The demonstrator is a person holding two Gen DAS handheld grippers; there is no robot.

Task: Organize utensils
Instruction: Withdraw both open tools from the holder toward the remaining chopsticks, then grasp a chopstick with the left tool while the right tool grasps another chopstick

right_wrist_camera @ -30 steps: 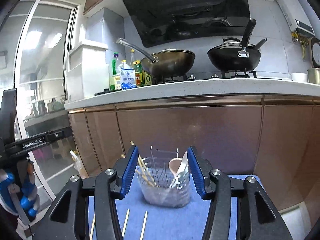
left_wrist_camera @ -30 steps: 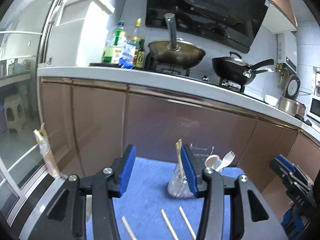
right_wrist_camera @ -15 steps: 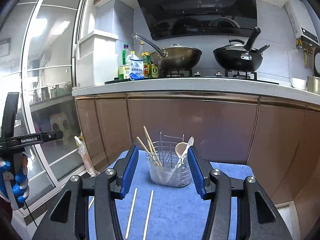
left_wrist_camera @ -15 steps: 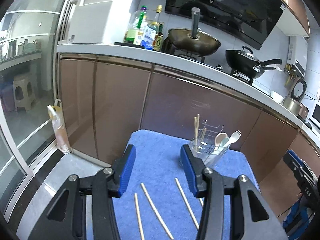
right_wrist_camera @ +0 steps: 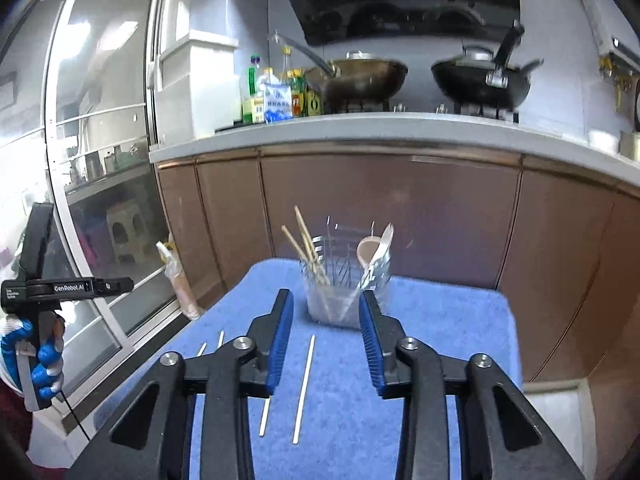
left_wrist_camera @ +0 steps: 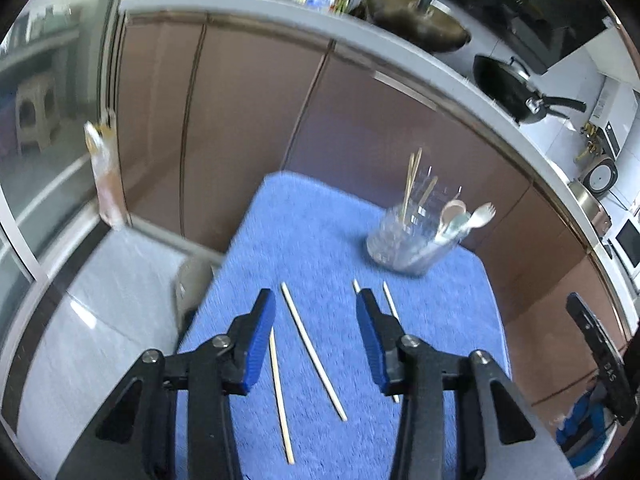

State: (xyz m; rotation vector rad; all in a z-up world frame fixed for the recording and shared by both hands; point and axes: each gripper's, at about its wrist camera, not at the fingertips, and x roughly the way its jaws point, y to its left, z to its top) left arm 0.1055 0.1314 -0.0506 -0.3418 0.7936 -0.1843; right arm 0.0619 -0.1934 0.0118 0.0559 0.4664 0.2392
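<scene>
While four thin pale wooden chopsticks lie loose on the blue fuzzy mat, the step in hand looks like the approach to pick one up. The left gripper hangs tilted down over them, its blue-padded jaws spread and holding nothing, though they have just been closing. One long chopstick runs slantwise up the gap between the jaws, and a second chopstick lies just beside the left pad. Two more (partly hidden behind the right pad) lie further right, the outer one showing best.

The right gripper is also empty, its jaws apart and likewise just closing. Through its gap a single chopstick shows on the mat, clear of both pads, and the gripper seems higher above the mat than the left one.

My reading is that the next move calls for the left gripper to come down and straddle one stick alone, then pinch it without catching its neighbour.

At the mat's far end, well apart from the loose sticks, stands the clear round holder with a wire divider. One side of it holds several upright chopsticks; the other holds a pale pink spoon and a white spork. Most of the task seems still to do.
</scene>
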